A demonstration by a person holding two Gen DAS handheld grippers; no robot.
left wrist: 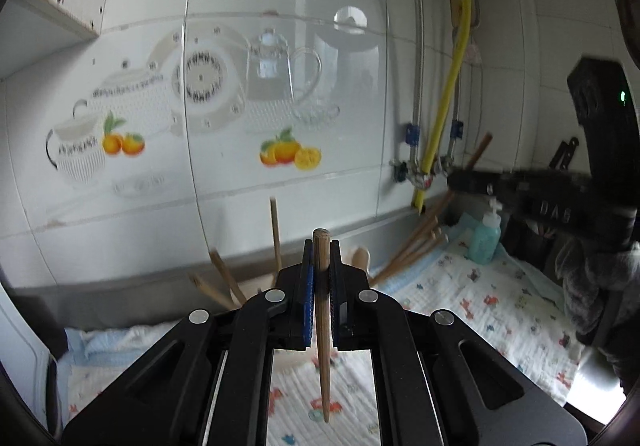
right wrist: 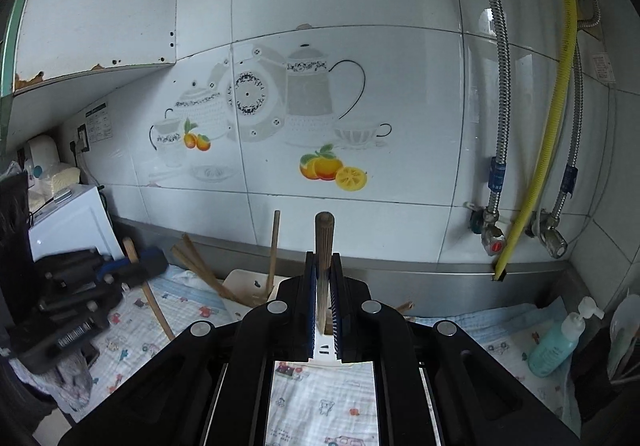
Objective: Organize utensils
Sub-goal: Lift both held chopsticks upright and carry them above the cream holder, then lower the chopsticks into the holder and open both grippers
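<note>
Wooden chopsticks are clamped upright, one in the left gripper (left wrist: 321, 278) and one in the right gripper (right wrist: 323, 286), above the printed cloth (right wrist: 320, 402), so each chopstick should go slowly, tip first, into the white holder (right wrist: 244, 286) without knocking its sticks.

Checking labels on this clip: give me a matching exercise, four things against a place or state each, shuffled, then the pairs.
Things
1. left gripper
2. soap pump bottle
3. yellow hose
4. white utensil holder

Places or states
A. runs down the tiled wall to the metal ledge
B. stands on the patterned cloth in the right corner
C. shut on an upright wooden chopstick
D. sits by the wall with wooden chopsticks leaning in it

Pairs: 1-C, 2-B, 3-A, 4-D
</note>
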